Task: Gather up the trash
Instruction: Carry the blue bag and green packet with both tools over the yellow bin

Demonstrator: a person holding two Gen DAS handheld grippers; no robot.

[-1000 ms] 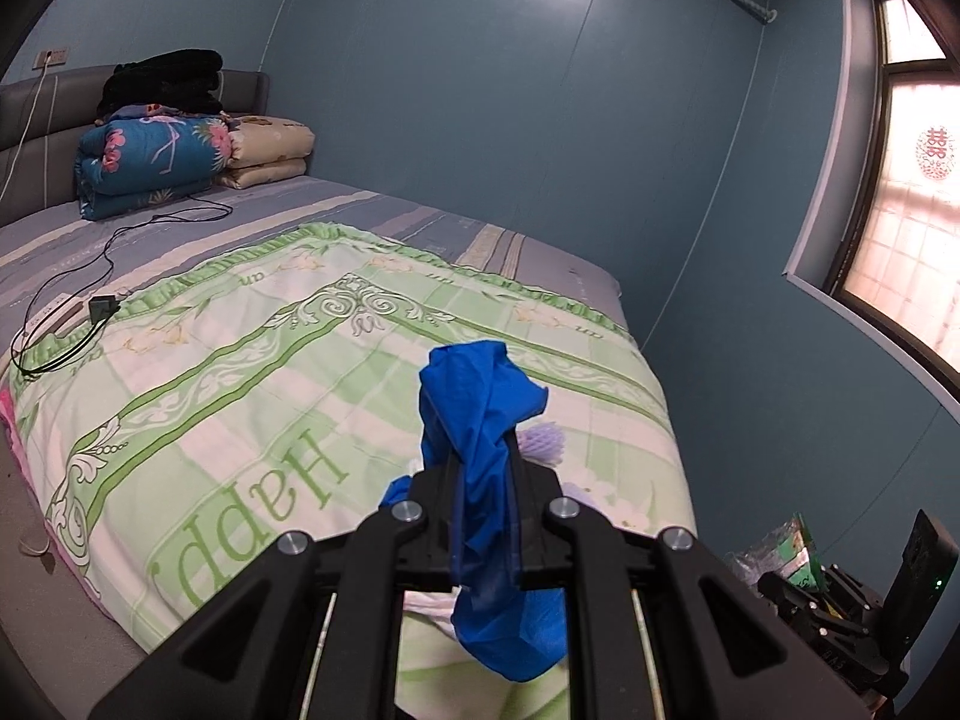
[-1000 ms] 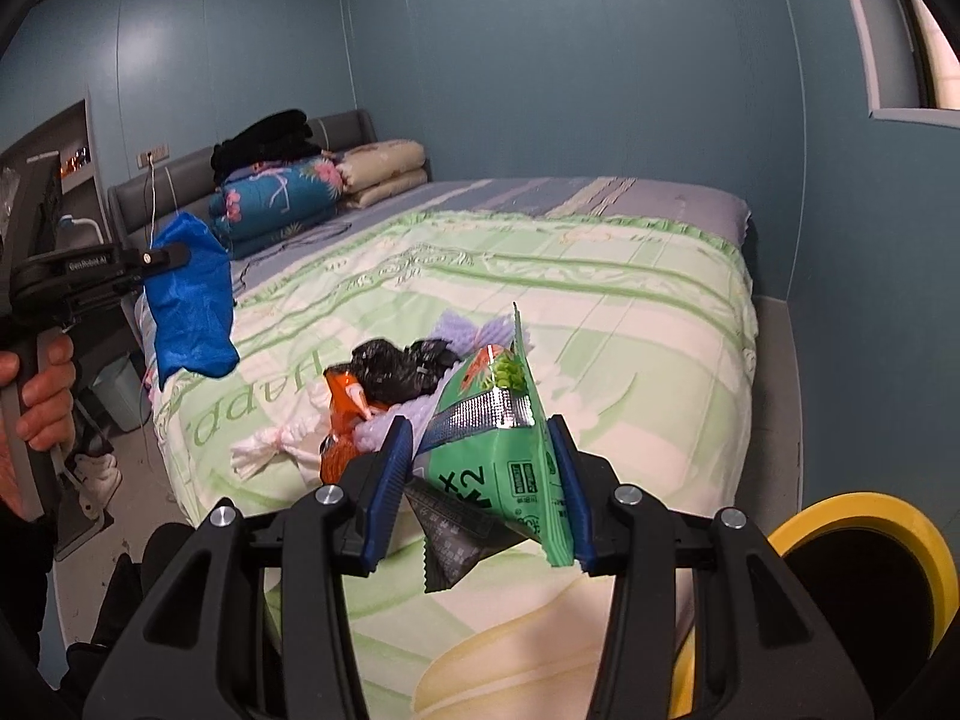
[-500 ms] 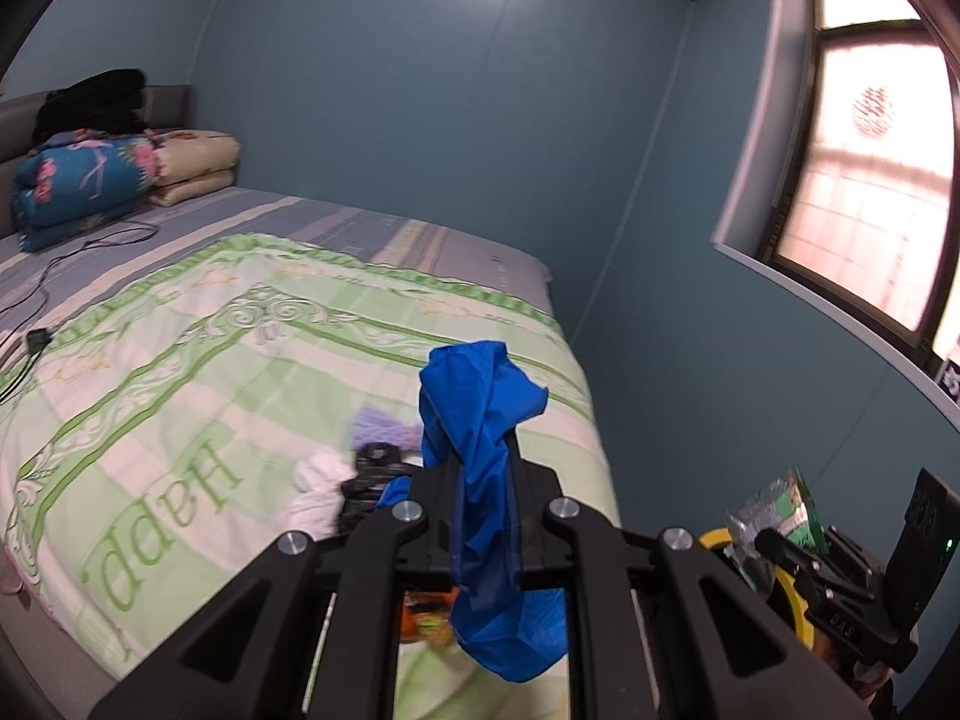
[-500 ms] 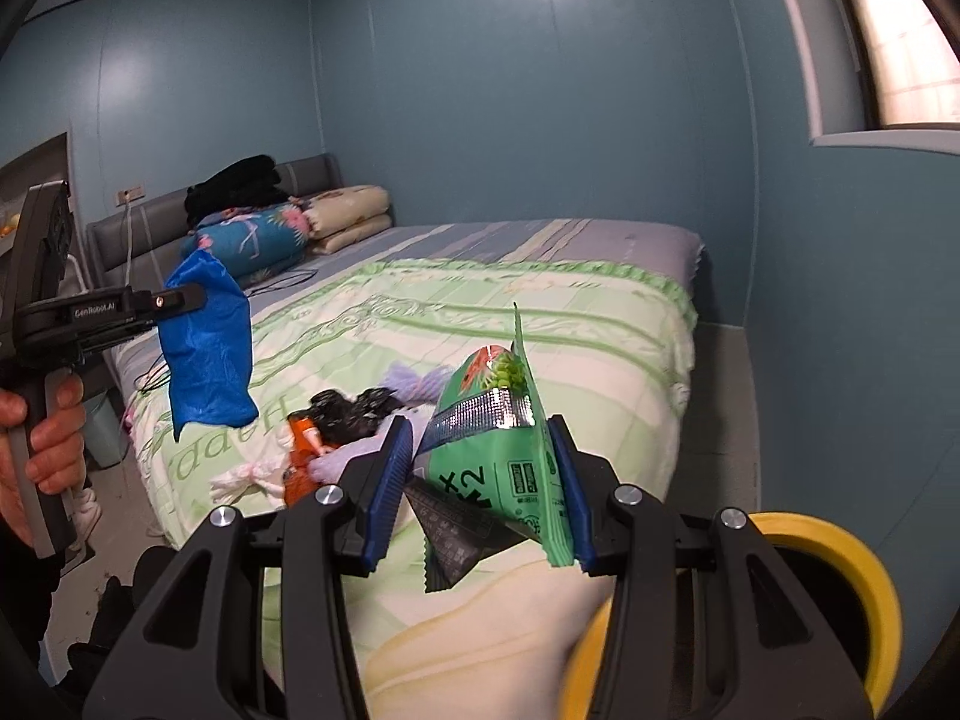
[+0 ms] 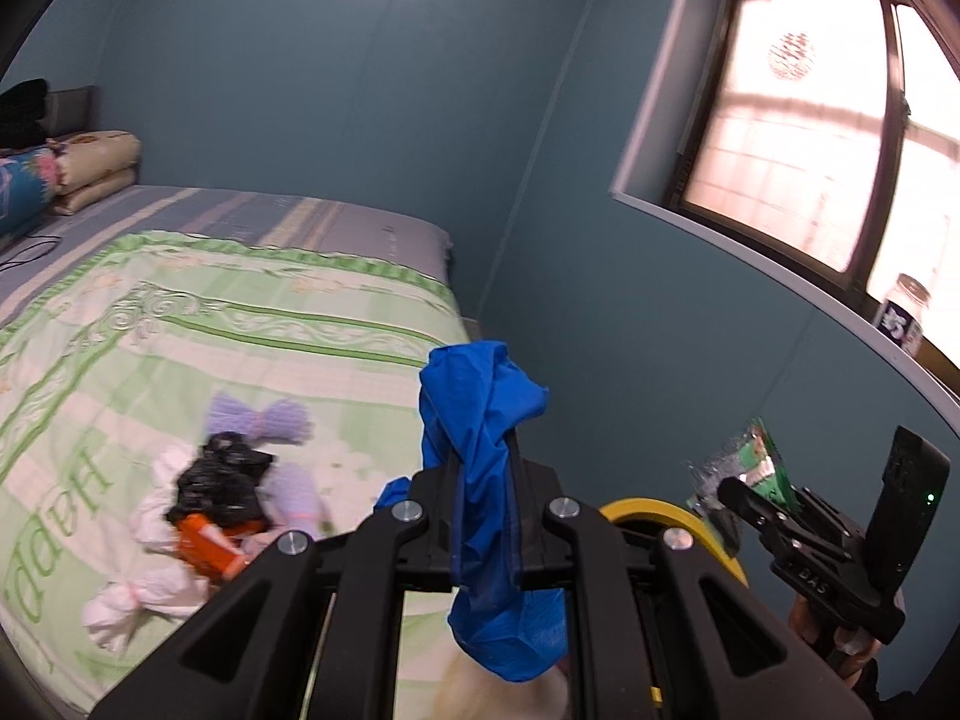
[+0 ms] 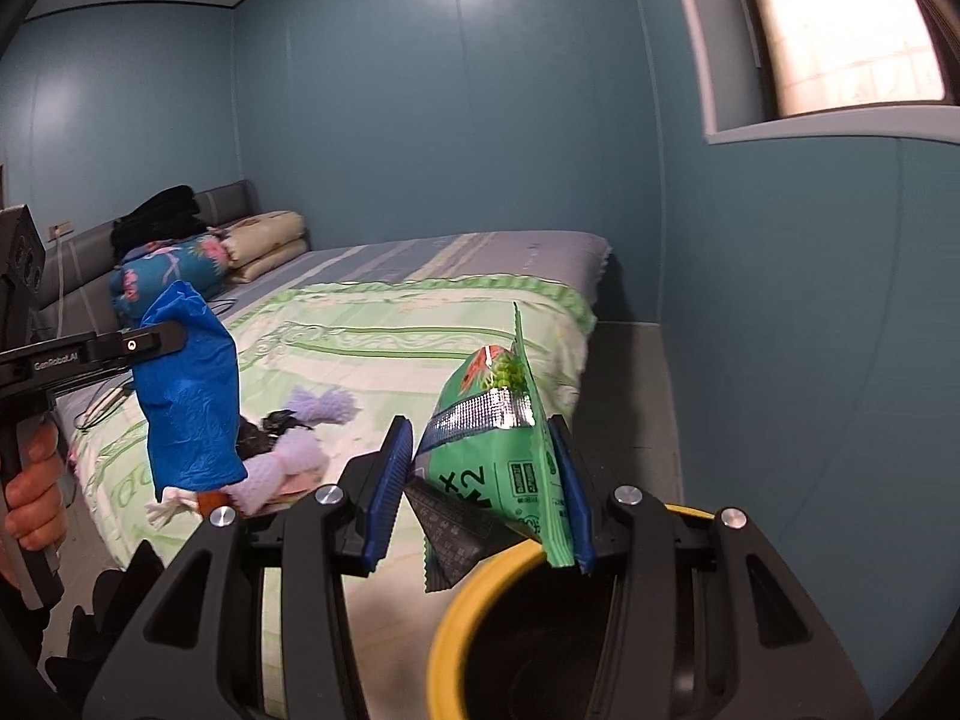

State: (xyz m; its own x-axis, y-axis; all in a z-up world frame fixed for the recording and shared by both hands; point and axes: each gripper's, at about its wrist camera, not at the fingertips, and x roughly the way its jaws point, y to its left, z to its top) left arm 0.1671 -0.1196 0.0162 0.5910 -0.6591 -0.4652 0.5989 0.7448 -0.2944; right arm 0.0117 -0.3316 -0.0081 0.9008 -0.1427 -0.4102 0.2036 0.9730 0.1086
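Green foil snack bag [image 6: 501, 468] clamped in right hand-held gripper [image 6: 480, 486], poised above yellow-rimmed round bin [image 6: 474, 618].
Risk: bag's light & off-centre, may catch rim; left hand-held gripper [image 5: 486, 516] pinches limp blue plastic bag [image 5: 486, 480], could slip.

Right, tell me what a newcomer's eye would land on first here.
First, the crumpled bright blue plastic bag clamped in the left tongs, hanging over the foot of the green patterned bedspread. Next, the green foil snack wrapper pinched in the right tongs, just above the yellow-rimmed black bin. Between them, a pile of black, white, lilac and orange litter lies on the bed.
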